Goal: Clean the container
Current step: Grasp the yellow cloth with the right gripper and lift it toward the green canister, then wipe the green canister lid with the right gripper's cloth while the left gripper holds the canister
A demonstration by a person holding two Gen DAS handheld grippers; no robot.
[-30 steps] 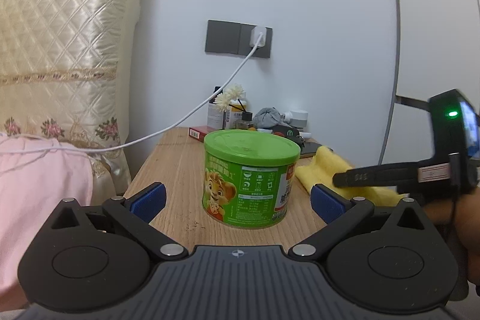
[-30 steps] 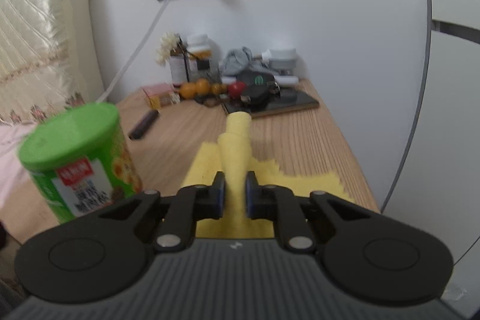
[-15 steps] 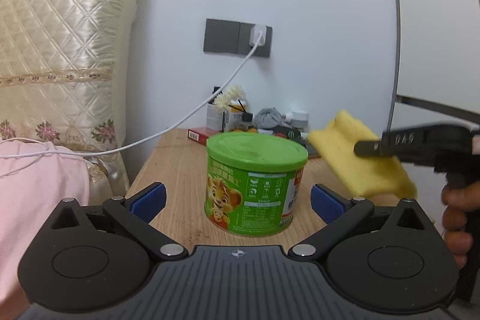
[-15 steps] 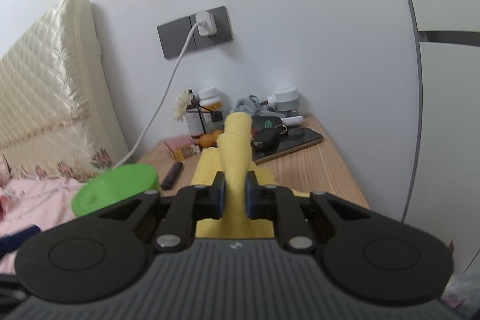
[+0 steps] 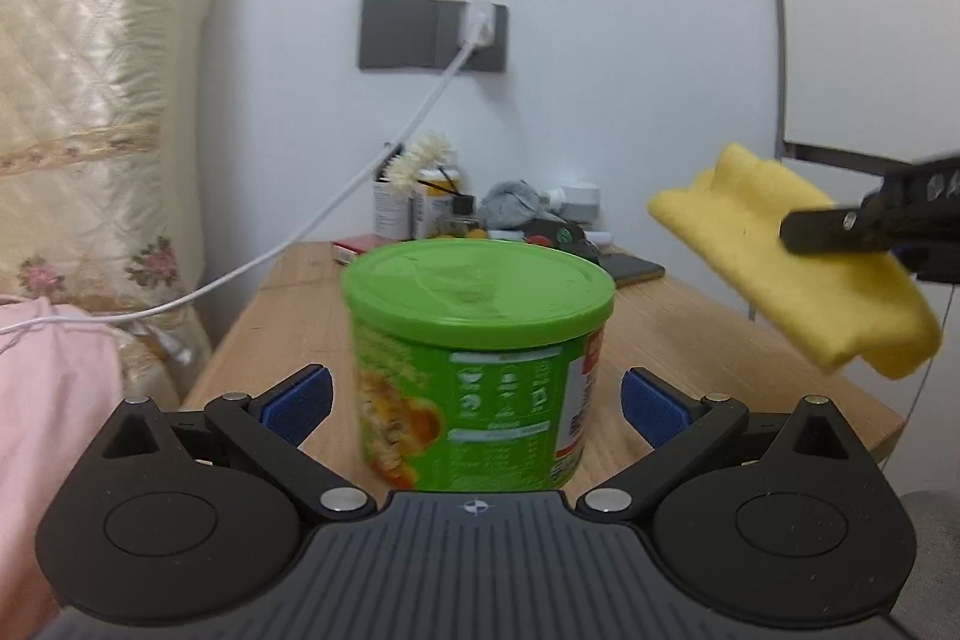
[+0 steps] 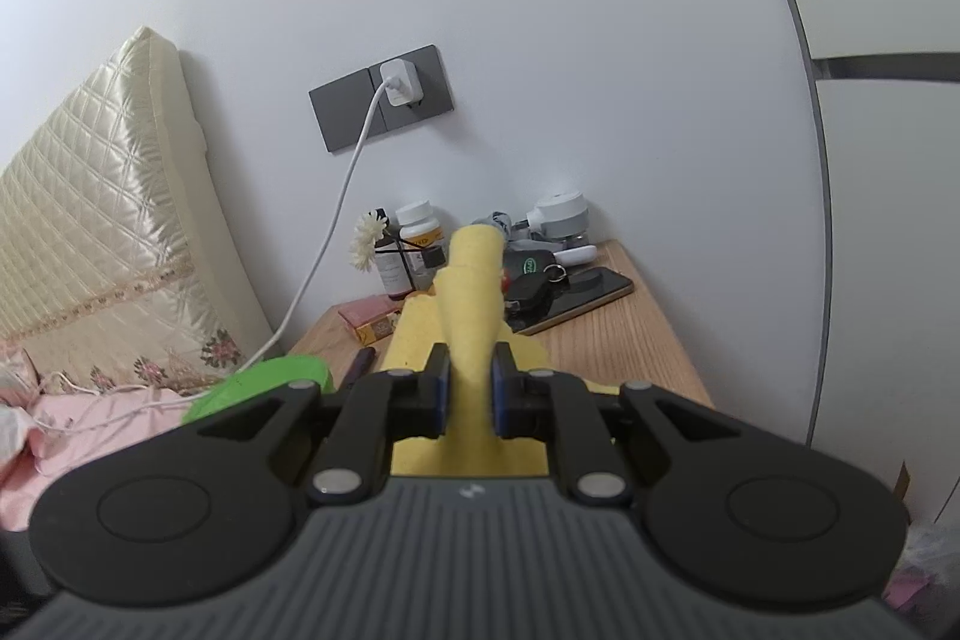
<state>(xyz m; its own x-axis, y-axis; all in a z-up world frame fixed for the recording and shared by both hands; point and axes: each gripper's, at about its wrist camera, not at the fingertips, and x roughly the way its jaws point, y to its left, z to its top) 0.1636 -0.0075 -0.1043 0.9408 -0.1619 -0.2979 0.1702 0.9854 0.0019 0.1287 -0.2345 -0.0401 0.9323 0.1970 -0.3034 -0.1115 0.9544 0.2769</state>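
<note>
A green can with a green plastic lid (image 5: 480,340) stands on the wooden bedside table (image 5: 720,334). My left gripper (image 5: 474,400) is open, its blue pads on either side of the can without touching it. My right gripper (image 6: 470,394) is shut on a folded yellow cloth (image 6: 471,292) and holds it in the air. In the left wrist view the cloth (image 5: 792,274) hangs to the right of the can and above the table. In the right wrist view only the can's lid (image 6: 258,391) shows, low on the left.
At the table's back stand bottles with a white flower (image 5: 414,196), a grey cloth, a phone (image 6: 576,301), keys and a red box (image 6: 372,319). A white charger cable (image 5: 336,214) runs from the wall socket to the bed. A cream headboard (image 5: 90,100) is at the left.
My right gripper has lifted the yellow cloth off the table into the air. My left gripper has moved closer, so the can now sits between its open pads.
</note>
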